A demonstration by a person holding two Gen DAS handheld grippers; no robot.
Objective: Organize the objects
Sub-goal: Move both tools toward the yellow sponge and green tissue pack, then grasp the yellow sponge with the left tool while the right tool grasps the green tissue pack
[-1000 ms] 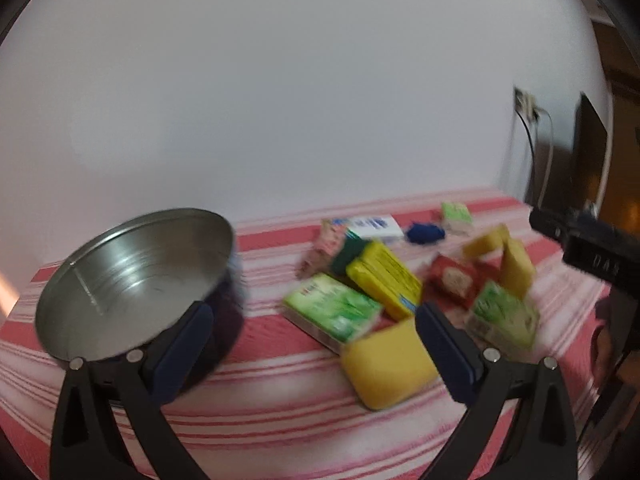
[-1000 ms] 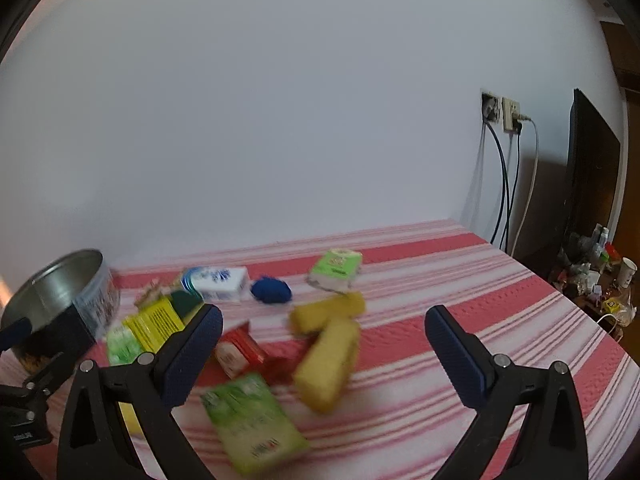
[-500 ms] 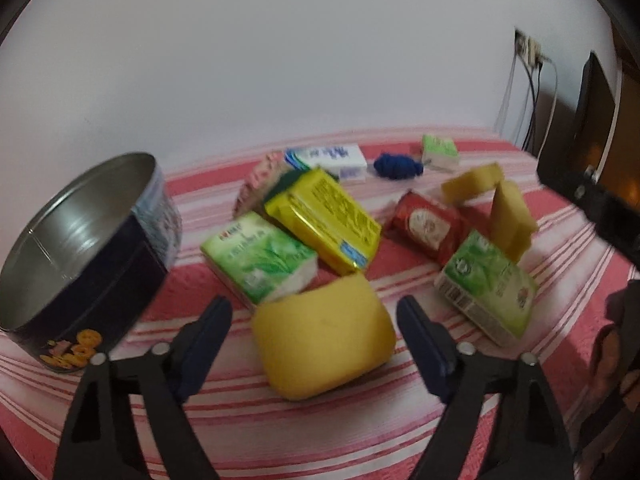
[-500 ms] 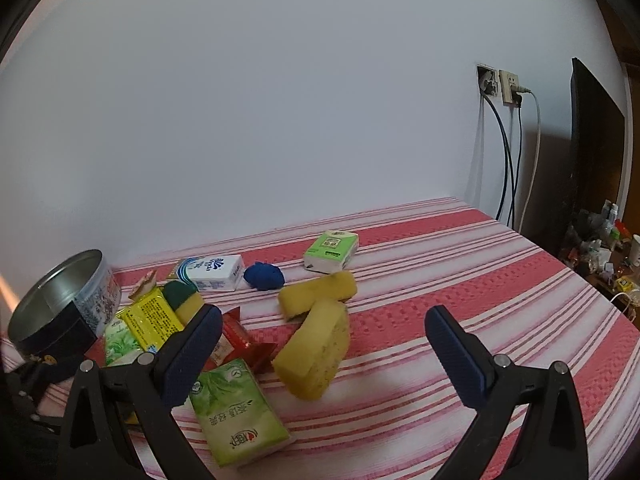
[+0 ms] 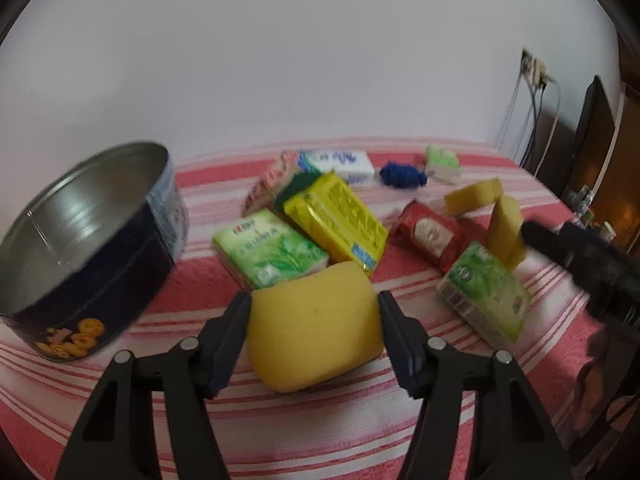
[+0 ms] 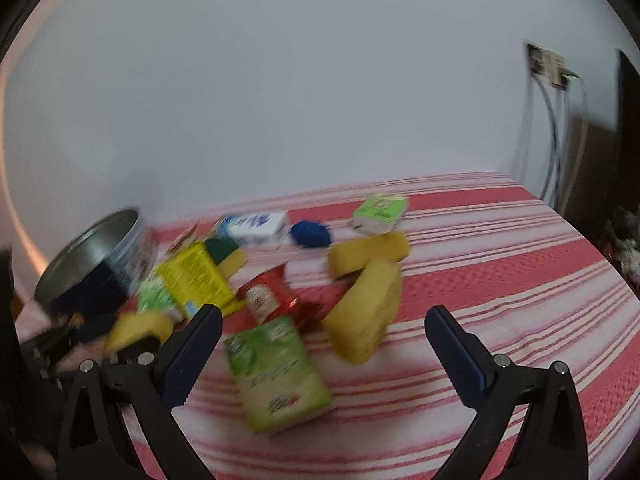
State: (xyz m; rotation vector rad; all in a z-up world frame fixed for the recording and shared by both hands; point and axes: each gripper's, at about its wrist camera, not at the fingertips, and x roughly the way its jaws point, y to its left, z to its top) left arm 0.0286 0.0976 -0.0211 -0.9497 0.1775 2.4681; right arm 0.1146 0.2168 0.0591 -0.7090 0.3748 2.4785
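Sponge in your left tongs: the big yellow sponge (image 5: 314,326) lies flat on the striped counter (image 5: 400,432), its long axis running across the view from one pad to the other, the near end tipped slightly toward the right.
Left tongs: your left tongs (image 5: 314,334) are closing with that sponge between them; the dark blue pads (image 5: 231,340) sit right against its two short sides. You cannot tell from the blur whether they press in yet.
Right tongs: your right tongs (image 6: 320,354) stand wide apart and hold nothing. A green tissue pack (image 6: 276,372) lies on the counter between and just past the pads, its long axis pointing away from you.
Where the sponge sits: at the near edge of the clutter, touching another green tissue pack (image 5: 268,252) behind it, and near the tilted round metal tin (image 5: 80,248) to its left.
Count, sponges: three plain yellow ones — the one between your left tongs and two more (image 6: 366,320) leaning together to the right; a fourth with a green scouring top (image 6: 226,254) shows behind the yellow pack.
Count, packs: three green, one of them the small green pack (image 5: 442,164) at the back; one yellow pack (image 5: 338,222); one red pack (image 5: 430,236); one white-and-blue pack (image 5: 344,162); one pink patterned pack (image 5: 270,180).
Count, other: one blue yarn-like ball (image 5: 400,176), one tin.
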